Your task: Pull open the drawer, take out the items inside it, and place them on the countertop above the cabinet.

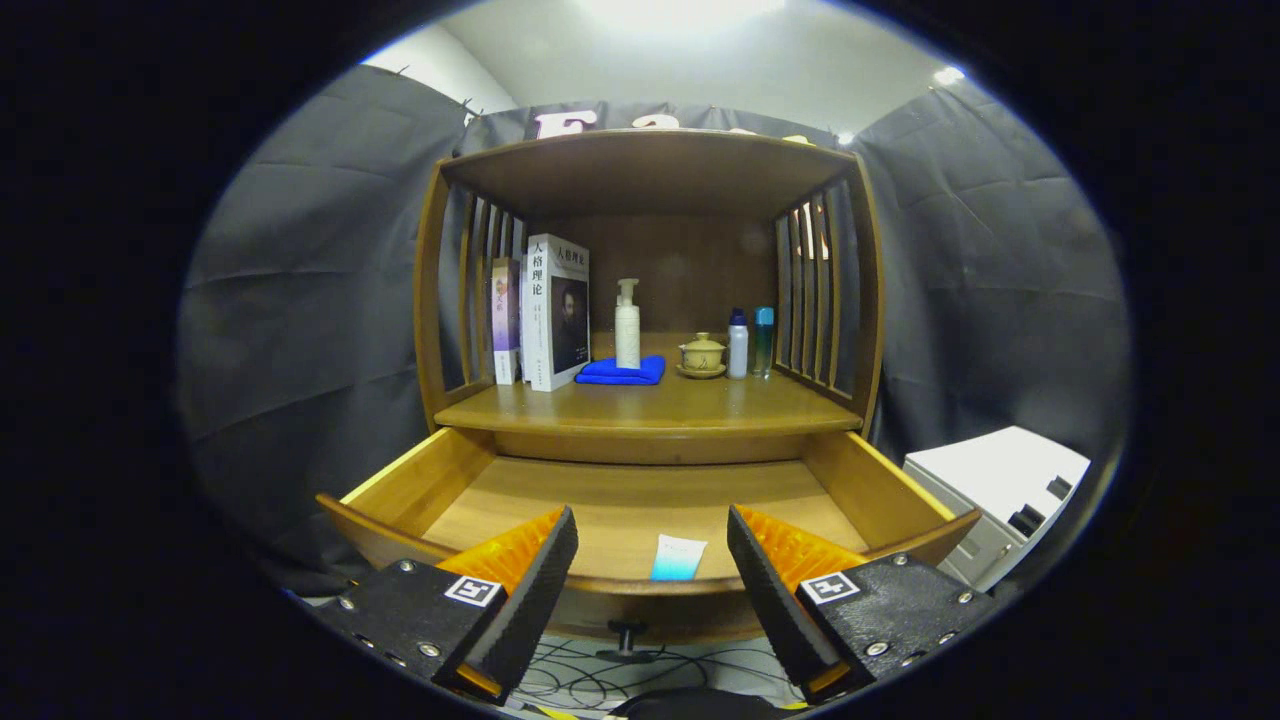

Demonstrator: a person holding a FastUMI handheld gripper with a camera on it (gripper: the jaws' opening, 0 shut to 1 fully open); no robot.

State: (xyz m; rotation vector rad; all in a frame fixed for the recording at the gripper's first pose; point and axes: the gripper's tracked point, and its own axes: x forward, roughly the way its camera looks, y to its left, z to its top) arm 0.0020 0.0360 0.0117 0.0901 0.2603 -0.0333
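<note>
The wooden drawer stands pulled out below the cabinet's countertop. Inside it, against the front wall, lies a small white and blue tube; part of it is hidden by the drawer front. The drawer's knob sticks out under the front panel. My gripper hovers open above the drawer's front edge. Nothing sits between its fingers, and the tube lies in the gap just ahead of them.
On the countertop stand two books at the left, a white pump bottle on a folded blue cloth, a lidded tea cup and two small bottles. A white box sits to the drawer's right. Cables lie on the floor.
</note>
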